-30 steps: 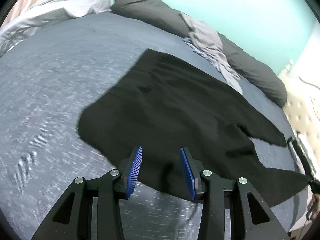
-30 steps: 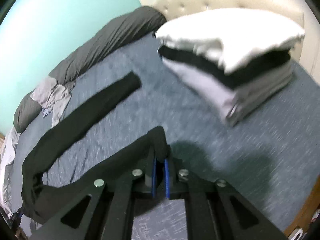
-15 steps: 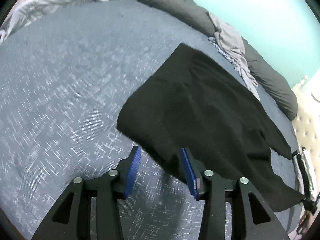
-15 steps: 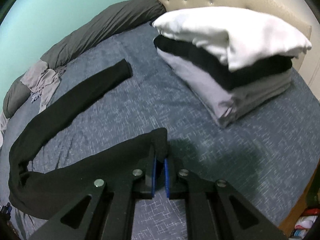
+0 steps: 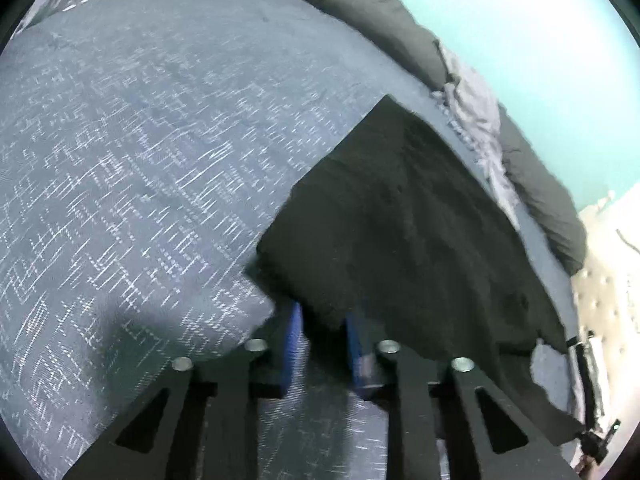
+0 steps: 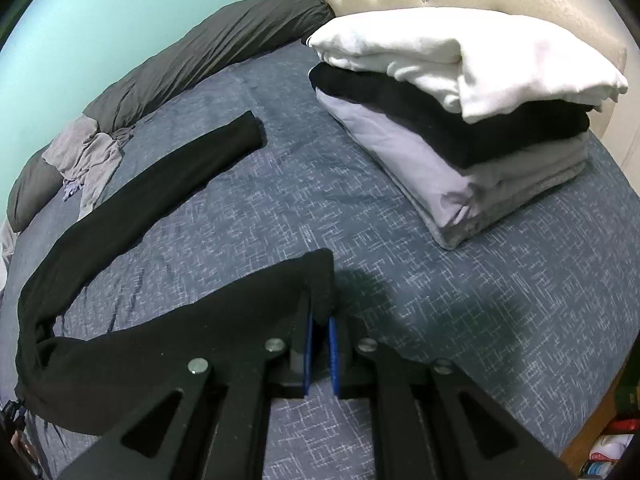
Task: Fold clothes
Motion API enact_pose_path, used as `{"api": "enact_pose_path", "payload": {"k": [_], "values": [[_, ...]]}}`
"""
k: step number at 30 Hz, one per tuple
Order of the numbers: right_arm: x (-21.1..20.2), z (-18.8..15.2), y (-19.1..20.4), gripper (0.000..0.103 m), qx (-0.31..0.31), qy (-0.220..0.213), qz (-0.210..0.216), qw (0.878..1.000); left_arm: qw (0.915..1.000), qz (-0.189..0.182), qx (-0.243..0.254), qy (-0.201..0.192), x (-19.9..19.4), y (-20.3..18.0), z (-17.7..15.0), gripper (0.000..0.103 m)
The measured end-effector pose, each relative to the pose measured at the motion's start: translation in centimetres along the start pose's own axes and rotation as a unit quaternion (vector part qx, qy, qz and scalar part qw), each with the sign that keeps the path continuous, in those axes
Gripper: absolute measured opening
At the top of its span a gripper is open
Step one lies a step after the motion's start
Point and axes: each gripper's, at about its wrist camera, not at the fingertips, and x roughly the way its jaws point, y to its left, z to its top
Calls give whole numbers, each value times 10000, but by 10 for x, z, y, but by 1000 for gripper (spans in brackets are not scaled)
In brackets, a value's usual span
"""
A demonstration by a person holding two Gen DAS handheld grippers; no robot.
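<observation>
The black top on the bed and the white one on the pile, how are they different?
The black top lies spread out and unfolded on the blue bedcover; the white one is folded. The black top lies low with a long sleeve stretched out; the white one sits highest on the stack of folded clothes. The right gripper pinches the black top; nothing holds the white one. Both are soft clothes.

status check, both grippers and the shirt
Left gripper just closed on black shirt hem. Right gripper shut on its sleeve end. Nothing in the way.
</observation>
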Motion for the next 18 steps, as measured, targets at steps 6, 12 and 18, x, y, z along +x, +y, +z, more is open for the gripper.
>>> {"api": "enact_pose_path", "payload": {"k": [6, 12, 18], "values": [[-12, 6, 2, 6, -46, -50, 107, 9999, 9988, -249, 128, -406, -46, -1, 10, 11], [-37, 13, 5, 6, -216, -86, 264, 9994, 9983, -311, 175, -462, -67, 6, 11, 8], [-29, 8, 3, 6, -459, 181, 108, 9987, 9998, -60, -90, -182, -46, 23, 4, 8]]}}
